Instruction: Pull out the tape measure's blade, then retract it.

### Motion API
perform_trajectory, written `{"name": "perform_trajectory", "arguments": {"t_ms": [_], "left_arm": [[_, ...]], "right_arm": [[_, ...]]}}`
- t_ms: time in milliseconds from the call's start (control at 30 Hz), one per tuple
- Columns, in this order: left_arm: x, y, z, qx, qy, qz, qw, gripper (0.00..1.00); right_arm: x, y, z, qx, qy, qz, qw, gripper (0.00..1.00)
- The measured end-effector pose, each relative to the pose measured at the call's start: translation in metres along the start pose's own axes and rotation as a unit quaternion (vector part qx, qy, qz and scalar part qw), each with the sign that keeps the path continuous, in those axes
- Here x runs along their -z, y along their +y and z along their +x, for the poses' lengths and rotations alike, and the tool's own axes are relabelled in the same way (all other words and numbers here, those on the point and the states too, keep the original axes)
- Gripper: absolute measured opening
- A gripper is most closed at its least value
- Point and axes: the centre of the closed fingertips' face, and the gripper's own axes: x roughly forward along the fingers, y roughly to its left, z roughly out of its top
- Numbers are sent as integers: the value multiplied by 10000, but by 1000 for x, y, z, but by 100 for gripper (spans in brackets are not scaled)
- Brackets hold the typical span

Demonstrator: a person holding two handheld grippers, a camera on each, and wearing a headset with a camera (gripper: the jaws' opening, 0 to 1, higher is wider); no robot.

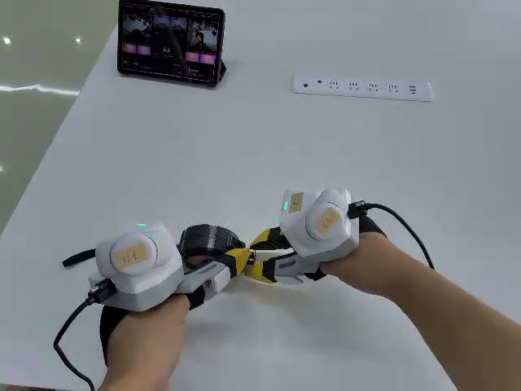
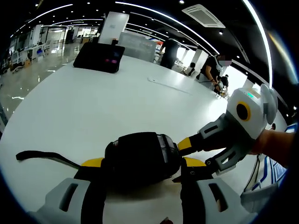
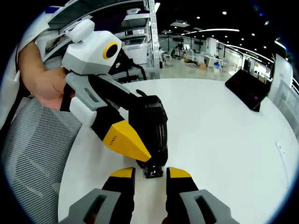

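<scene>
— Which step are you on?

— The very start, I'd say: no blade is out yet. My left gripper (image 2: 143,163) has its jaws spread wide and pressed against both sides of the black tape measure (image 1: 208,242). That pins the case on the white table (image 1: 244,138), just left of centre in front of me. Its wrist strap (image 2: 42,156) lies off to the left.

— And the other side?

— My right gripper (image 3: 151,175) faces the left one from the right, nose to nose. Its jaws are drawn nearly together, with the blade's end hook (image 3: 153,171) between them at the mouth of the case. I cannot tell whether the pads actually bite on it; there seems to be a sliver of gap on one side.

— What does the next move call for?

— As I judge it, I make sure of the pinch on the hook and hold the left clamp firm so the case doesn't follow. Then I draw the right hand straight away, in line with the mouth. Afterwards I let the blade feed back gently rather than snap.

— Anything to read?

— Little. The tan sticker (image 1: 130,257) on top of the left gripper has marks too small to read, and so does its twin on the right. The left jaw's yellow tip (image 3: 125,140) carries tiny print I can't make out. I see no brand on the case. Farther back, the tablet (image 1: 171,42) shows coloured thumbnails with no legible words, and the power strip (image 1: 362,86) to its right looks plain.
</scene>
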Motion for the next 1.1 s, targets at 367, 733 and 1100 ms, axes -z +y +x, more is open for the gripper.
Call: {"name": "perform_trajectory", "arguments": {"t_ms": [367, 733, 1100], "left_arm": [[-1, -2, -2, 35, 14, 203, 9998, 66], [-3, -2, -4, 48, -49, 328, 9994, 68], [-9, 0, -13, 132, -126, 674, 9976, 68]], "right_arm": [[-1, 1, -3, 63, -123, 207, 9997, 32], [-1, 3, -6, 171, -204, 393, 9989, 41], [4, 7, -21, 347, -328, 514, 9975, 50]]}}
